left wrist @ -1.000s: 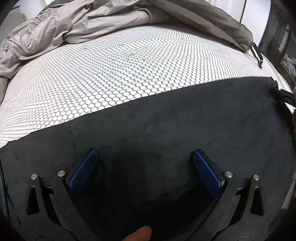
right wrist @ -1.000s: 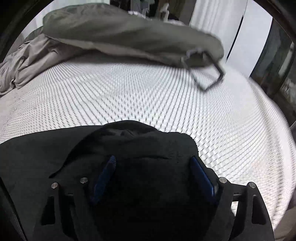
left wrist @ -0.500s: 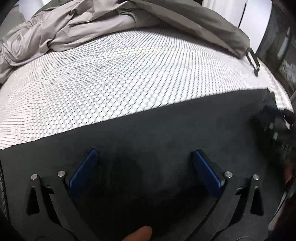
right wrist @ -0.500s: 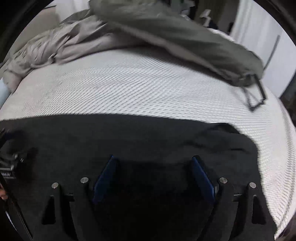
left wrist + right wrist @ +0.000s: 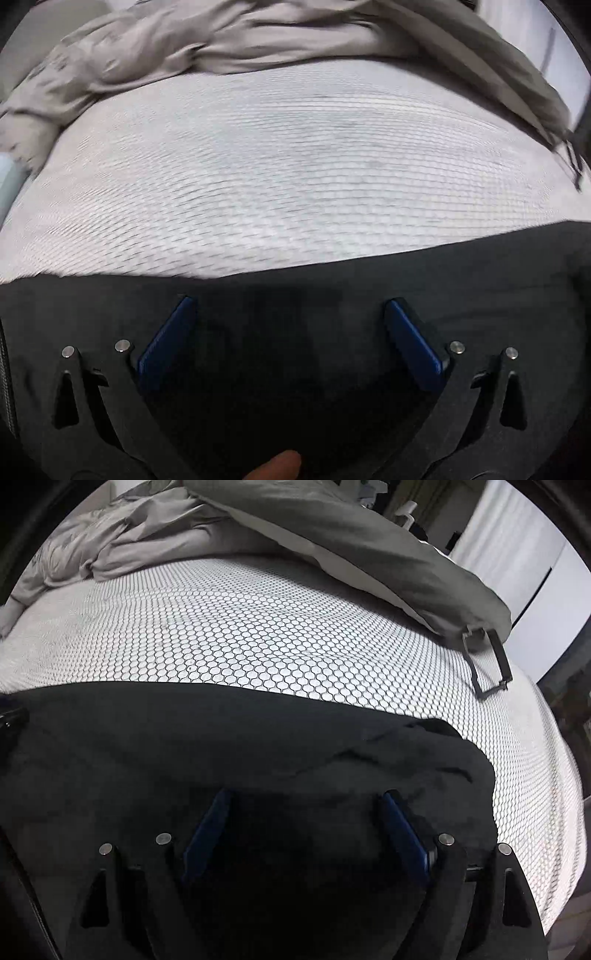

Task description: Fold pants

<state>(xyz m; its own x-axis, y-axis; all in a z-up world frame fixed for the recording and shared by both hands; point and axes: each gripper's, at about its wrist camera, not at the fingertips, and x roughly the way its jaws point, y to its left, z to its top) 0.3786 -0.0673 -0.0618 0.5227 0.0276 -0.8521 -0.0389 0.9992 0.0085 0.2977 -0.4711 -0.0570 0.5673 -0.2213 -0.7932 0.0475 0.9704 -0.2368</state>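
Observation:
Black pants (image 5: pixel 461 280) lie flat along the near part of a bed with a white honeycomb-patterned cover (image 5: pixel 280 177). In the right wrist view the pants (image 5: pixel 207 738) end in a rumpled, rounded edge at the right. My left gripper (image 5: pixel 290 308) is open just above the dark fabric, blue pads spread wide, with nothing between them. My right gripper (image 5: pixel 306 801) is also open over the pants, near that rumpled right end. The left wrist view is blurred by motion.
A crumpled grey duvet (image 5: pixel 147 542) and a grey pillow (image 5: pixel 369 550) lie along the far side of the bed. A dark strap loop (image 5: pixel 487 664) hangs from the pillow's corner. The bed's right edge (image 5: pixel 561 760) drops off close to the pants' end.
The right gripper swung left and pulled back, so the pants now show spread out flat instead of bunched under it. The left gripper tilted upward and drew back a little. Both stayed open.

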